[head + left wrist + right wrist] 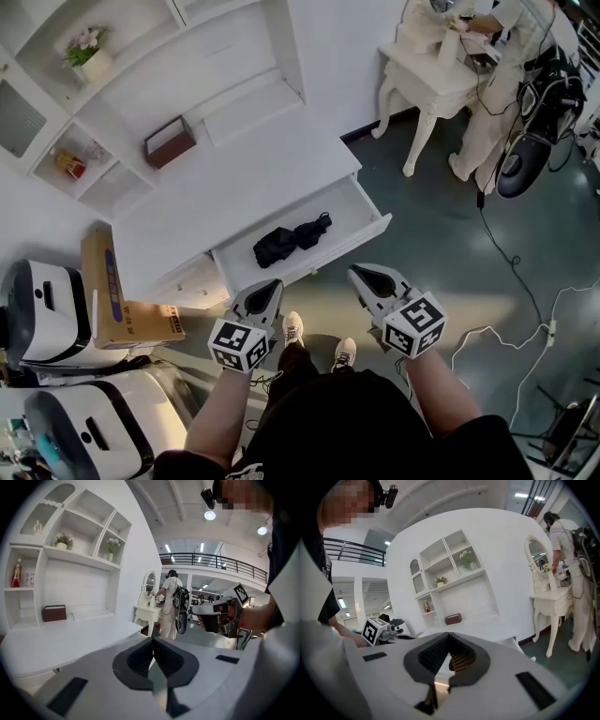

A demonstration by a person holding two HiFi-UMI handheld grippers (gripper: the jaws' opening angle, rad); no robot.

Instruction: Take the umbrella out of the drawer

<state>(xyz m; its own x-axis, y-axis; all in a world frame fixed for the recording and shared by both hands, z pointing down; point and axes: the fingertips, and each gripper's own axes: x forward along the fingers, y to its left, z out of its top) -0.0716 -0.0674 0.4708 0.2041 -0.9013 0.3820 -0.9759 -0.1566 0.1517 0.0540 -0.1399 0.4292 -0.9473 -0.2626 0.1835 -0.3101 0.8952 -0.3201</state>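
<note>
The black folded fabric umbrella (292, 239) lies lengthwise in the open white drawer (354, 208). The left gripper (270, 289) is nearer than the right gripper (364, 276). Both grippers are closed and empty.

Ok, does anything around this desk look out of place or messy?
Nothing damaged or spilled. The drawer stands open with a black umbrella lying loosely bunched and aslant inside, and loose cables trail across the floor.
</note>
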